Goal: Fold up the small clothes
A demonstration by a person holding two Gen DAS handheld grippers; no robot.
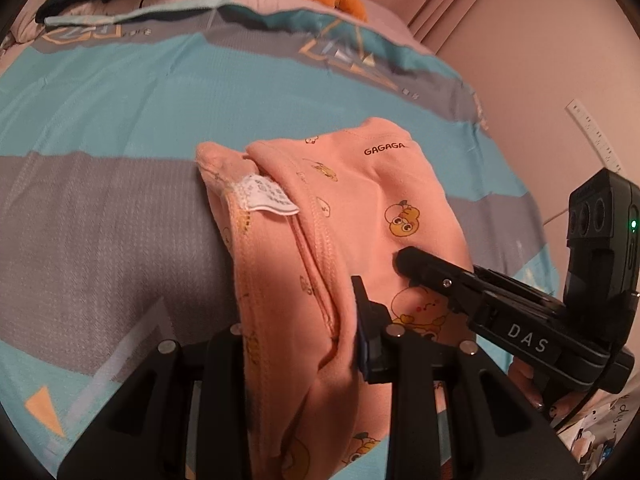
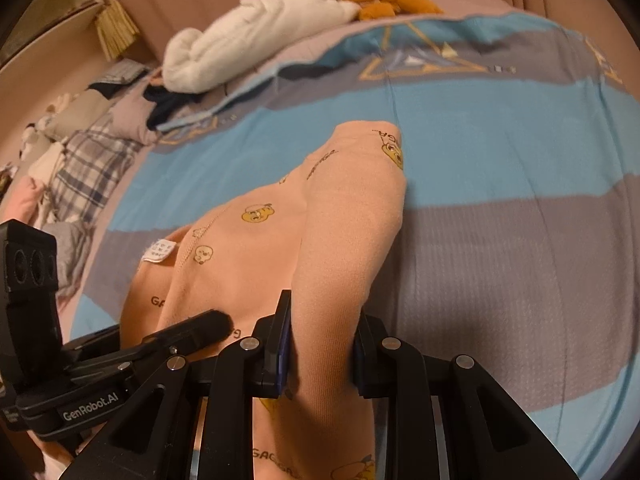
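Each hand-held gripper, left [image 1: 298, 334] and right [image 2: 320, 344], clamped on the pink garment [image 1: 360, 208] (bedspread [image 1: 100, 216] beneath).

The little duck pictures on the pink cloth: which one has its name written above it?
On the pink cotton garment, the far duck print sits below the black GAGAGA lettering; the other, the near duck print, is beside the right gripper.
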